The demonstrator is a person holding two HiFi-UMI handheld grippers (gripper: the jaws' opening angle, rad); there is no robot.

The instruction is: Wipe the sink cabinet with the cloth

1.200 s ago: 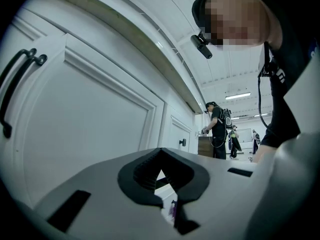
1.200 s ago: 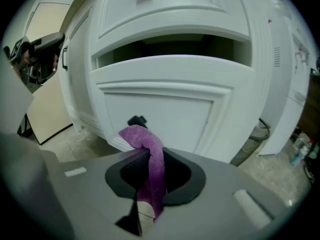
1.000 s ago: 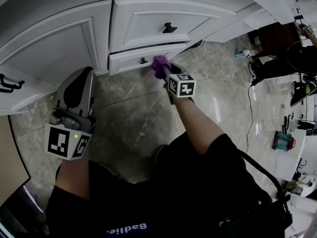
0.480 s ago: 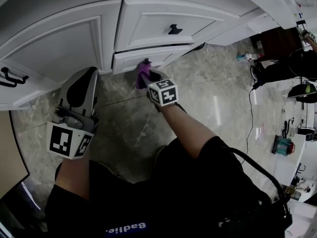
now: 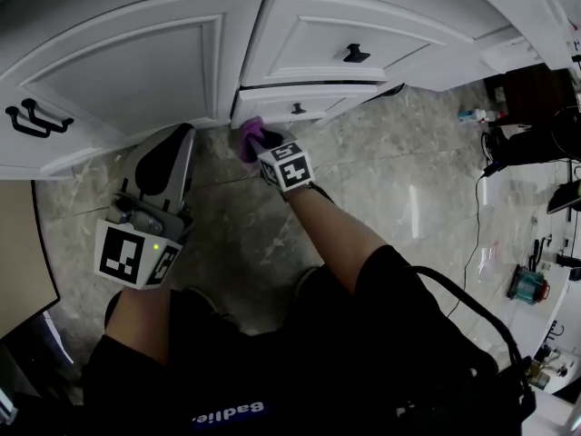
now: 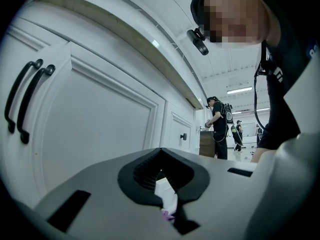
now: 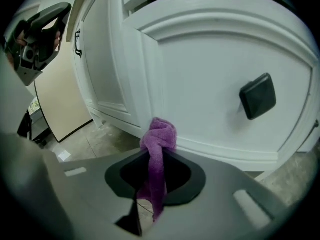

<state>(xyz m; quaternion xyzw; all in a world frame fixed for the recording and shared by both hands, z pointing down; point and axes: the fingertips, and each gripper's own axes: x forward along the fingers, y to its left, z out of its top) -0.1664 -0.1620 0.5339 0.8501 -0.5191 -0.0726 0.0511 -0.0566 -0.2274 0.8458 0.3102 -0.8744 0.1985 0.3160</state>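
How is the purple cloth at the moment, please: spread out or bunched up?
Bunched up: the purple cloth is a twisted wad clamped between the jaws of the right gripper.

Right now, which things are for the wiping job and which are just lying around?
For the job: purple cloth, right gripper holding it, white sink cabinet.
Just lying around: small blue thing, black cable, teal container.
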